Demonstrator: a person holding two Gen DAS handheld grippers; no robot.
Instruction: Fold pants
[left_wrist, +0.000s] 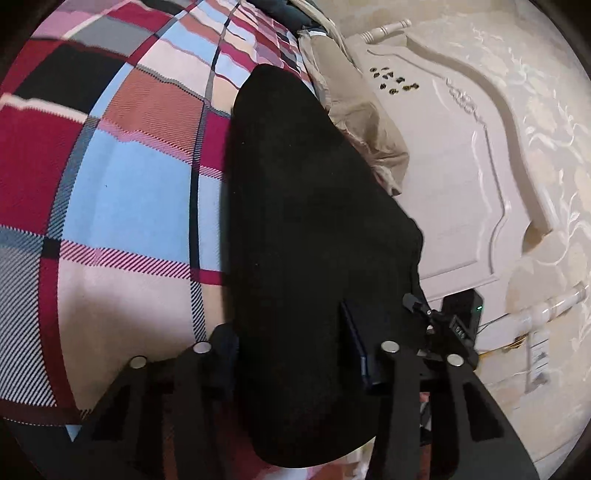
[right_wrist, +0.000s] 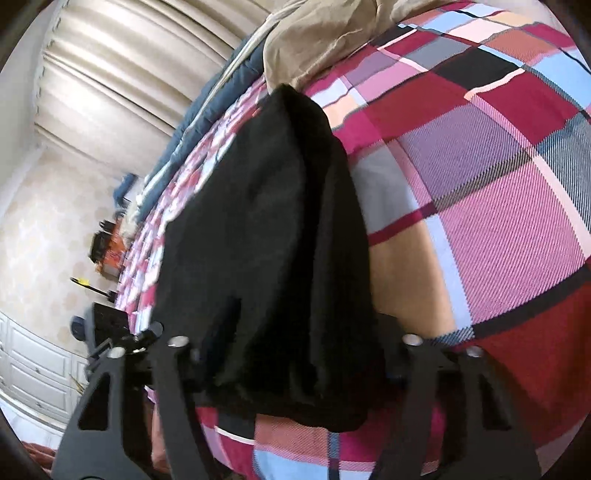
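One black pants (left_wrist: 303, 229), one plaid bedsheet (left_wrist: 122, 192), one beige pillow (left_wrist: 365, 125), one white headboard (left_wrist: 454, 177)

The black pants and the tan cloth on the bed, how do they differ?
The black pants are near-black; the tan cloth is light beige. The black pants lie in a long, fairly smooth strip that reaches in between each gripper's fingers; the tan cloth sits crumpled in a heap at the far end. The black pants take up much more of each view than the tan cloth. Both rest on the plaid bedcover.
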